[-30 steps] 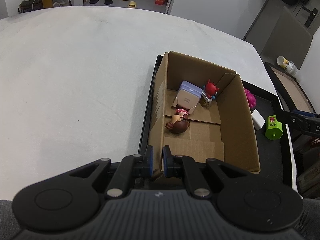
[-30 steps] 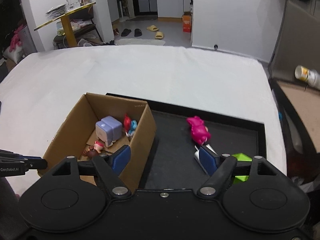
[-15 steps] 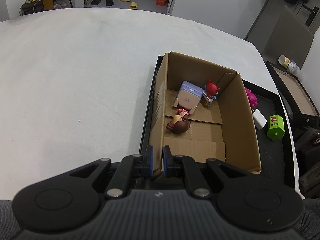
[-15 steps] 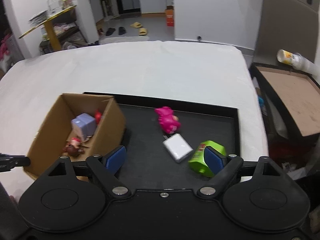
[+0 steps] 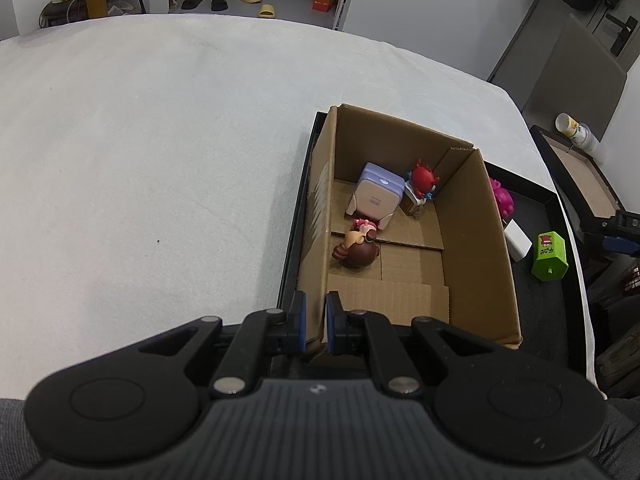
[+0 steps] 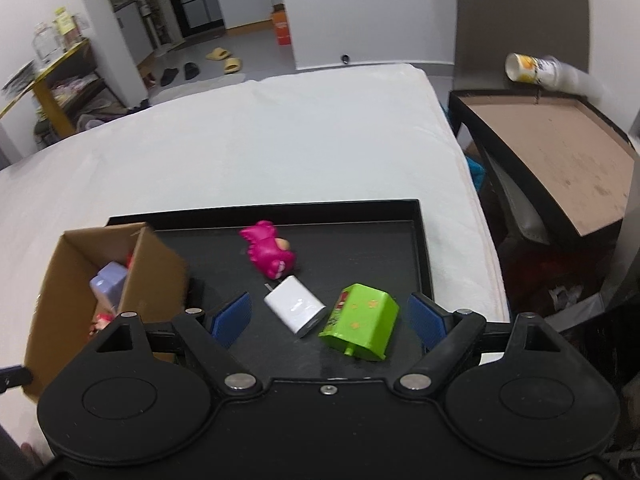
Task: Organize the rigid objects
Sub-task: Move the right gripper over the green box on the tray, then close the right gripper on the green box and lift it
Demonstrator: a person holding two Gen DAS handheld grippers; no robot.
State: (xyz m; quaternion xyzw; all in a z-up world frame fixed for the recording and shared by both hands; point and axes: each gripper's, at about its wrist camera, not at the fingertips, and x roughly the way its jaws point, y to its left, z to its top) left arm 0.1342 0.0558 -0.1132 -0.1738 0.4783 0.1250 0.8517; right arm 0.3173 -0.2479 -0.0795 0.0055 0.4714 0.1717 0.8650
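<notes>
My left gripper [image 5: 313, 322] is shut on the near left wall of a cardboard box [image 5: 474, 240]. The box holds a lilac cube toy [image 5: 376, 194], a red figure [image 5: 424, 178] and a brown-haired doll [image 5: 358, 248]. The box stands on a black tray [image 6: 360, 232]. My right gripper [image 6: 330, 322] is open and empty, low over the tray. Between its fingers lie a white block [image 6: 294, 310] and a green box-shaped toy [image 6: 362, 320]. A pink toy [image 6: 270, 250] lies farther back. The box shows at left in the right wrist view [image 6: 148, 268].
The tray sits on a white cloth-covered table [image 5: 160, 140] near its right edge. A dark side table [image 6: 560, 152] with a fallen paper cup [image 6: 536, 70] stands to the right. The right gripper shows at the edge of the left wrist view [image 5: 624, 232].
My right gripper has swung right, from over the box edge to over the white block and green toy. My left gripper keeps its hold on the box wall.
</notes>
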